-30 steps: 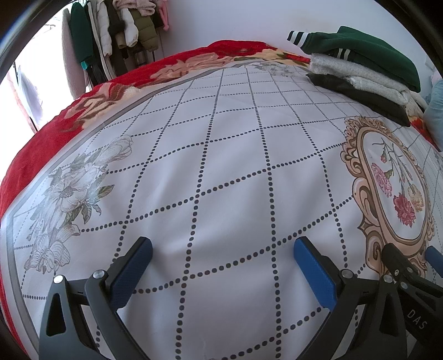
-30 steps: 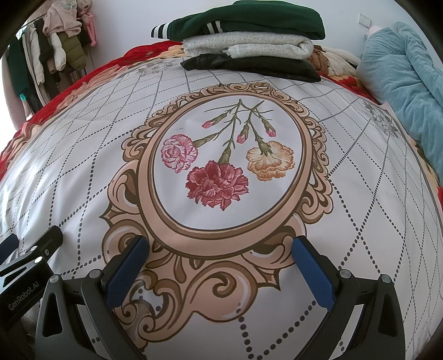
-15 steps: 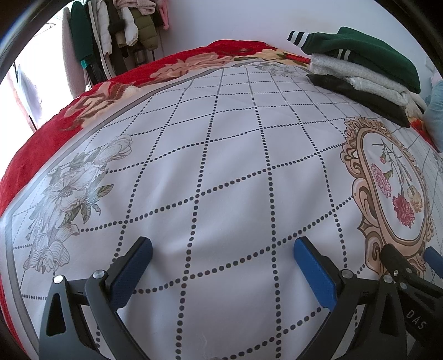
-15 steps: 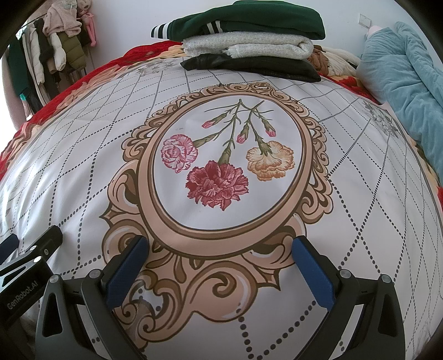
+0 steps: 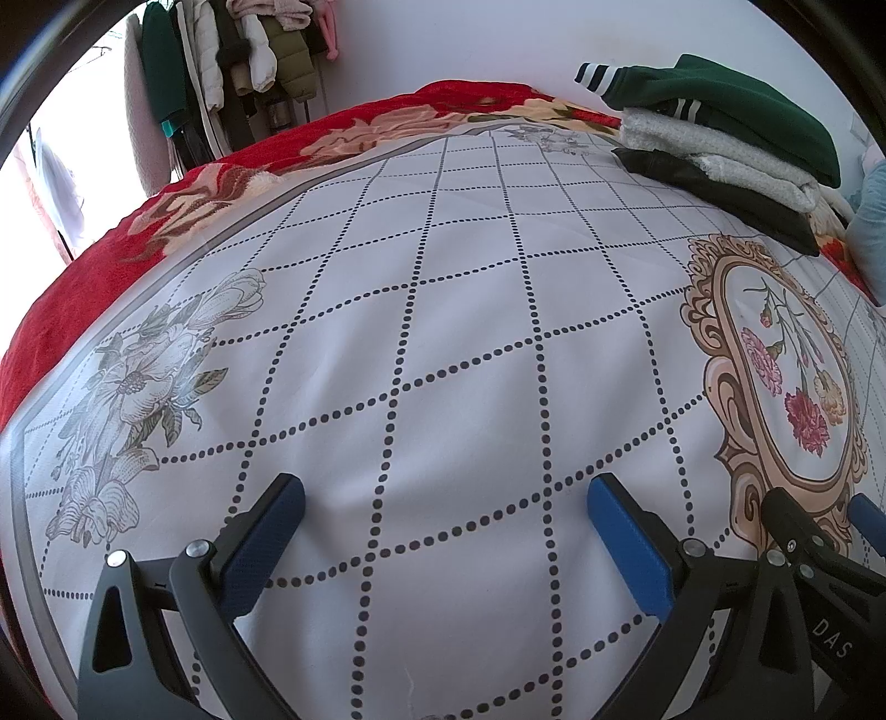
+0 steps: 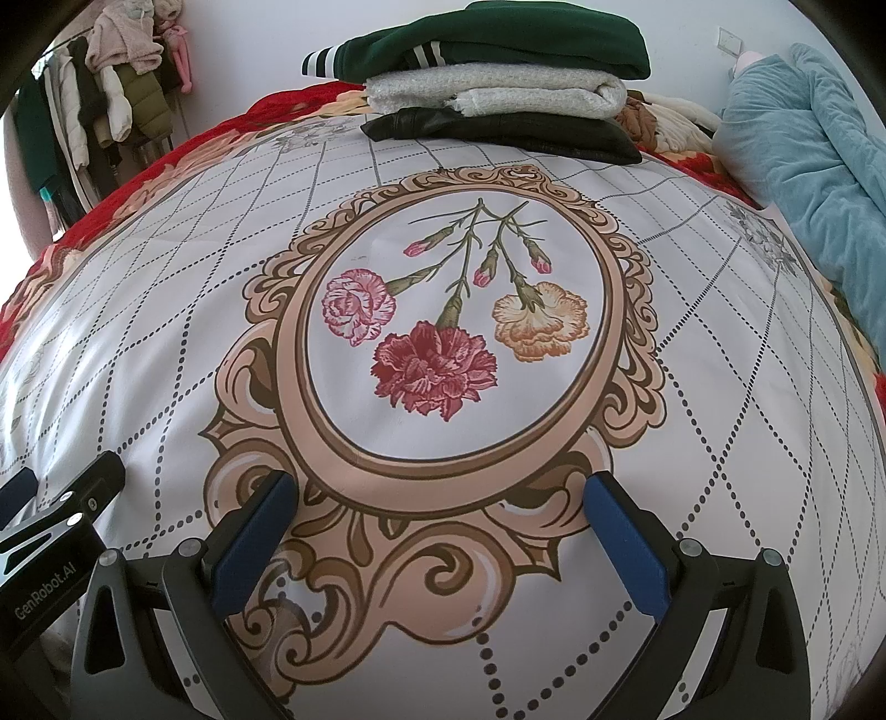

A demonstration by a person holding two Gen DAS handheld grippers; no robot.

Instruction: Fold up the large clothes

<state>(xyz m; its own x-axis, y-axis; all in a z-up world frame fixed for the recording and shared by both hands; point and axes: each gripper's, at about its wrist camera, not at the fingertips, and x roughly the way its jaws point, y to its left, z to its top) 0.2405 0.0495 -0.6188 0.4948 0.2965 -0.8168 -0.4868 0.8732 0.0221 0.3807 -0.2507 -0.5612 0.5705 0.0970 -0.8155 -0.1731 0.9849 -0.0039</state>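
A stack of folded clothes lies at the far edge of the bed: a green garment with white stripes [image 6: 498, 39] on top, a white fluffy one [image 6: 498, 91] under it, a black one [image 6: 498, 130] at the bottom. The stack also shows in the left wrist view [image 5: 720, 127] at the far right. My left gripper [image 5: 443, 498] is open and empty, low over the white dotted bedspread [image 5: 443, 277]. My right gripper [image 6: 443, 498] is open and empty over the printed flower medallion [image 6: 443, 343]. The two grippers are side by side.
A red floral blanket [image 5: 111, 266] borders the bedspread on the left and far side. Coats hang on a rack [image 5: 232, 66] at the far left. A teal quilt [image 6: 819, 166] is heaped at the right. The left gripper's body [image 6: 50, 554] shows at the right view's lower left.
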